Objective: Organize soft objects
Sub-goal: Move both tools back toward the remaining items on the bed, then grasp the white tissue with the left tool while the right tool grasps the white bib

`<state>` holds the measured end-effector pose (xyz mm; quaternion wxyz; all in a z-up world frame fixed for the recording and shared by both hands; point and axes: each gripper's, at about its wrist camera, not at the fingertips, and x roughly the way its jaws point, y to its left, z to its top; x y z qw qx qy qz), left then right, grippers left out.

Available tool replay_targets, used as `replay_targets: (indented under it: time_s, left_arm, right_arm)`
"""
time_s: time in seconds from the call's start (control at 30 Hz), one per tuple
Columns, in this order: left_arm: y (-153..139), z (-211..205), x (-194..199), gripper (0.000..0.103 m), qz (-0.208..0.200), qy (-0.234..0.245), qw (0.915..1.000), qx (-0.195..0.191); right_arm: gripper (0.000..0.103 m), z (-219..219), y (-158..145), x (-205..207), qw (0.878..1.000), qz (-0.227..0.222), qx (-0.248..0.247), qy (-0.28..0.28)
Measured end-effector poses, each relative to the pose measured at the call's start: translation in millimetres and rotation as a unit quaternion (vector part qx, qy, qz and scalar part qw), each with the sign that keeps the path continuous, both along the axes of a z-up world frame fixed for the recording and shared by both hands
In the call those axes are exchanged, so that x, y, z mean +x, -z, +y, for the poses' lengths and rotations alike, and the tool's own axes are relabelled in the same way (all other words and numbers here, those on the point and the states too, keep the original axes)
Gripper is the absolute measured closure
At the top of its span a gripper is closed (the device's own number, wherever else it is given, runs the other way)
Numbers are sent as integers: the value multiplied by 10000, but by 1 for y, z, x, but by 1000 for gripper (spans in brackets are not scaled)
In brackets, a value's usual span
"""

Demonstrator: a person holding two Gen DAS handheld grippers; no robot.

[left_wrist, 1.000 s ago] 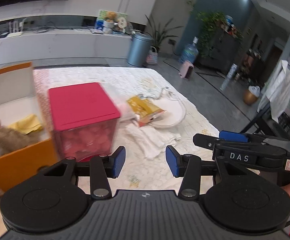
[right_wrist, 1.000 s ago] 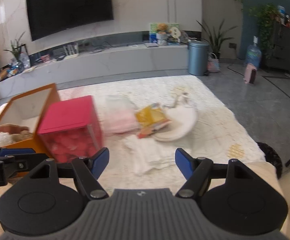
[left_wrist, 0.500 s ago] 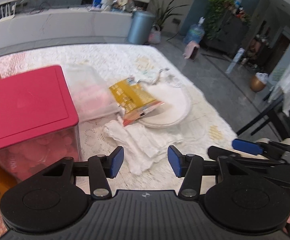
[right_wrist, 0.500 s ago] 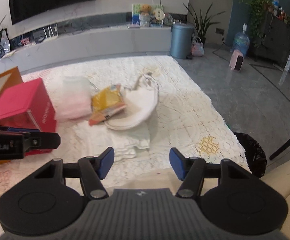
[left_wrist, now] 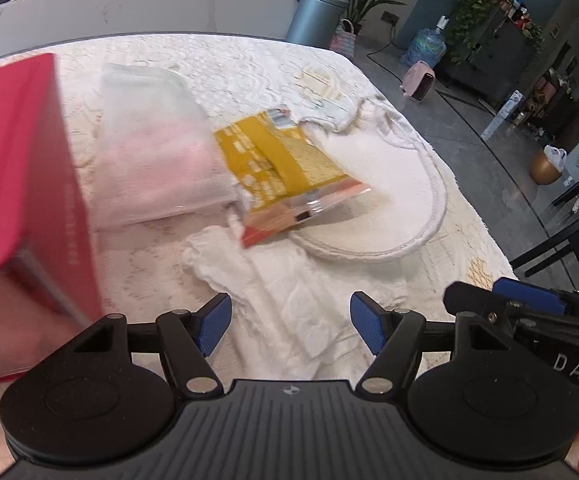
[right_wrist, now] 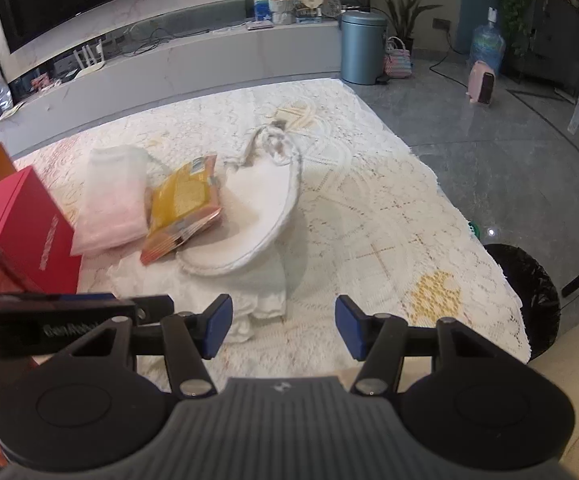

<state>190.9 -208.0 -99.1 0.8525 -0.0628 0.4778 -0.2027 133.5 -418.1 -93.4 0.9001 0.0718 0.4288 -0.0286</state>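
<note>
Hanging low over the lace tablecloth (right_wrist: 389,216), the left gripper (left_wrist: 290,324) is spreading its jaws above a crumpled white cloth (left_wrist: 289,292) at lower centre, gripping nothing. The right gripper (right_wrist: 283,326), parted and empty, points downward beside it. Farther up, a yellow snack packet (left_wrist: 285,164) overlaps a round white pad (left_wrist: 389,196); the blurred clear bag (left_wrist: 153,152) has pinkish, indistinct contents. The red box (left_wrist: 17,168) is cut off at left.

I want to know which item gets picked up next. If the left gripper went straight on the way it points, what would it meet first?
Most likely the crumpled white cloth: it lies right ahead of the left gripper, whose empty jaws are opening. Depth is hard to judge.
</note>
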Motion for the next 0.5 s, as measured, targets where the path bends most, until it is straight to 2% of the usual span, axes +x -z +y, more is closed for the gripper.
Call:
replay_targets:
  time_s: [0.13,0.2,0.23,0.27,0.3,0.37,0.43,0.5]
  left_arm:
    - [5,-10,0,22,-83,-22,9999,106]
    - [6,-13,-1,29,-156,-15,9997,207]
    - [6,-15,-1,46,-175,-12,9994,297]
    - [6,-16,-2,56,-178,-16,9991,381]
    - [6,-16,-2,61,-198,-32,9989,425]
    - [6,-15,-2,79,-251,-6,9985,487]
    - [5,-14,-3,90,-326,39,9982,495]
    - [2,-11,-4,94,-383,33,9983,429]
  right_arm:
    - [46,-5,-1,5,9999,-61,137,13]
    - [45,-4,-2,10,9999,-101,112,-36]
    - [45,-3,-2,14,9999,-115,104,-62]
    - [45,-2,-2,16,9998,-127,108,-90]
    - [45,0,-1,19,9998,-132,122,-132]
    - [45,3,1,25,9996,-131,128,-210]
    - [42,6,4,32,9995,-95,127,-269]
    - [42,8,9,39,9993,-28,153,-325]
